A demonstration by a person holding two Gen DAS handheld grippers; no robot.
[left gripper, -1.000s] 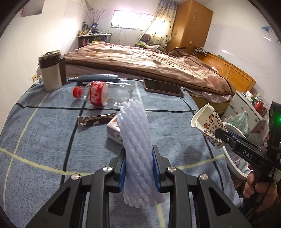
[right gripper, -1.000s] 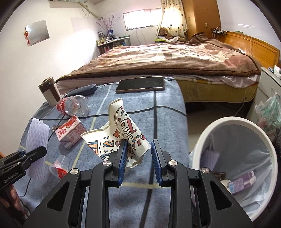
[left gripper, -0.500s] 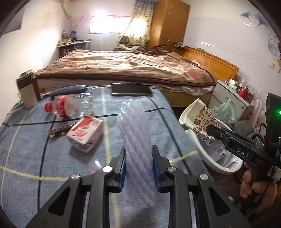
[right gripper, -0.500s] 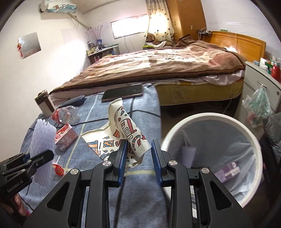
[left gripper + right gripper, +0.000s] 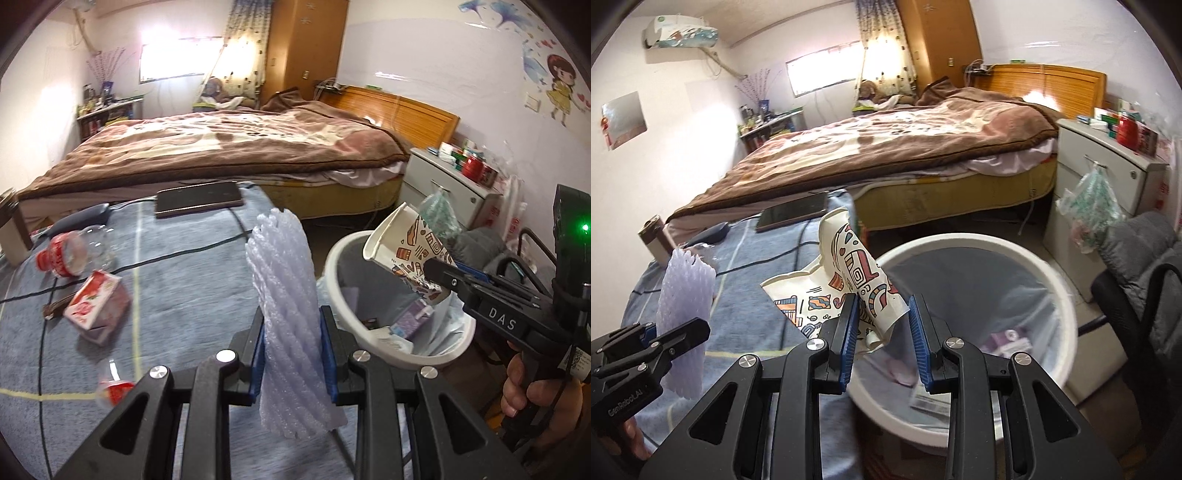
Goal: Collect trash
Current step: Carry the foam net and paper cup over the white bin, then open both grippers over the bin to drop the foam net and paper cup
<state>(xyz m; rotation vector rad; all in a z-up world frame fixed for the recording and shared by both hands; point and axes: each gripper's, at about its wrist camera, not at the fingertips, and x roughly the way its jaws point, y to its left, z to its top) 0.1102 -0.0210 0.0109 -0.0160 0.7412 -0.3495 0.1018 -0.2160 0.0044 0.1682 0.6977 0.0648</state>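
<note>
My left gripper is shut on a white foam net sleeve, held upright above the blue tablecloth near its right edge. The sleeve also shows in the right wrist view. My right gripper is shut on crushed patterned paper cups and holds them over the near rim of the white trash bin. The cups and the bin also show in the left wrist view. The bin holds several pieces of litter.
On the cloth lie a red-labelled plastic bottle, a small red milk carton, a brown wrapper, a small red-and-clear cup and a dark phone. A bed, a nightstand and a chair surround the bin.
Both grippers have moved right, off the table toward the bin, each still holding its item. The cups now hang over the bin's rim.
</note>
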